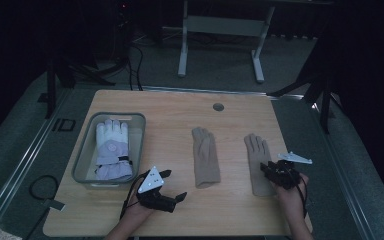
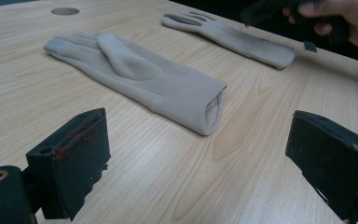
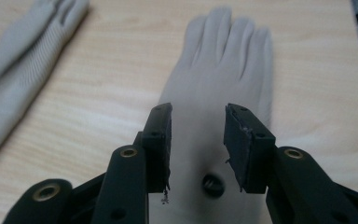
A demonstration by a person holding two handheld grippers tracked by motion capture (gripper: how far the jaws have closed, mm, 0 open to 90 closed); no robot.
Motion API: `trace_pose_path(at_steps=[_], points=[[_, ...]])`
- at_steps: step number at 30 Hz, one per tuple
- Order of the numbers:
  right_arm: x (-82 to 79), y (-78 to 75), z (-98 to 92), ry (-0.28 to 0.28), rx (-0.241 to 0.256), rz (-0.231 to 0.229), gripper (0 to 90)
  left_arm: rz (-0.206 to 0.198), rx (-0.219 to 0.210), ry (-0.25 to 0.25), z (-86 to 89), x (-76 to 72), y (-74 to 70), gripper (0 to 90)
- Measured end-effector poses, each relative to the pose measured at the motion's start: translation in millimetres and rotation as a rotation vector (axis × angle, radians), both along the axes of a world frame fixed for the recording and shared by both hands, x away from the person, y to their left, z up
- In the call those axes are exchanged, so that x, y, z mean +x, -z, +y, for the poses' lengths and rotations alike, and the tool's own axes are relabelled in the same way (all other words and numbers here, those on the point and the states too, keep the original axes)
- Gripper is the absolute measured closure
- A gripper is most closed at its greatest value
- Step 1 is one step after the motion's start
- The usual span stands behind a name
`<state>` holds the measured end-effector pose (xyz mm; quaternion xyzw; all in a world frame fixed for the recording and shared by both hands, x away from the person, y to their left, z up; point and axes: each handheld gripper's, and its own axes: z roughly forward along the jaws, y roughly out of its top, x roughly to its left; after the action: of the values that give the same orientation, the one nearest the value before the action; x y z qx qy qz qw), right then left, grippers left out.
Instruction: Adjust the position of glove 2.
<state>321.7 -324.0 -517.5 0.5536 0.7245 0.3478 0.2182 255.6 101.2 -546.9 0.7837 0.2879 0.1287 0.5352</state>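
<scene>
Two beige gloves lie flat on the wooden table (image 1: 180, 215). The middle glove (image 1: 206, 157) (image 2: 140, 79) lies with its cuff towards me. Just left of that cuff, my left gripper (image 1: 174, 185) (image 2: 198, 140) is low over the table, its jaws spread wide and empty. The right glove (image 1: 256, 150) (image 3: 223, 70) lies palm down, fingers pointing away. My right gripper (image 1: 269, 169) (image 3: 198, 116) is low over its palm and cuff, jaws partly open on either side of the fabric. I cannot tell whether they touch it.
A grey plastic bin (image 1: 82, 160) at the table's left holds a white and lavender padded glove (image 1: 112, 150). A round cable hole (image 1: 218, 107) sits near the far edge. Beyond the table stand desk legs (image 1: 182, 45) and cables on a dim floor.
</scene>
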Motion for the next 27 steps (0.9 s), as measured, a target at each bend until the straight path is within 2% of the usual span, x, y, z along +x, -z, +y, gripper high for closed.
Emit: trace_pose_path(at_steps=[5,9,12,18,20,22,24,26,27], points=[[12.7,-9.1,-6.9,-0.062,-0.019,-0.02,58.2,-0.002,0.009,0.002,-0.6,-0.5,1.2,6.0],[24.4,-2.5,-8.4,-0.119,-0.043,-0.01,57.5,-0.003,0.001,-0.009,0.3,0.8,3.7,6.0],[31.3,8.4,-10.4,-0.118,-0.065,0.015,57.4,0.003,-0.009,-0.012,2.0,2.0,5.4,6.0],[33.0,27.6,-17.5,-0.085,-0.034,0.049,52.3,0.001,-0.002,0.004,1.0,1.9,6.6,6.0],[31.9,30.4,-17.8,-0.084,-0.021,0.04,52.0,0.007,-0.006,0.011,0.3,1.8,6.8,6.0],[30.1,31.5,-15.6,-0.086,-0.037,0.03,55.6,0.007,-0.003,0.014,-0.2,1.4,6.9,6.0],[28.5,33.6,-12.5,-0.089,-0.033,0.022,63.6,0.009,-0.004,0.017,-0.5,1.0,7.0,6.0],[26.7,33.6,-8.8,-0.098,-0.036,0.017,75.4,0.008,-0.005,0.019,-0.7,0.7,7.0,6.0],[25.4,33.9,-5.7,-0.09,-0.051,0.008,77.1,0.007,-0.005,0.02,-0.7,0.6,7.0,6.0]])
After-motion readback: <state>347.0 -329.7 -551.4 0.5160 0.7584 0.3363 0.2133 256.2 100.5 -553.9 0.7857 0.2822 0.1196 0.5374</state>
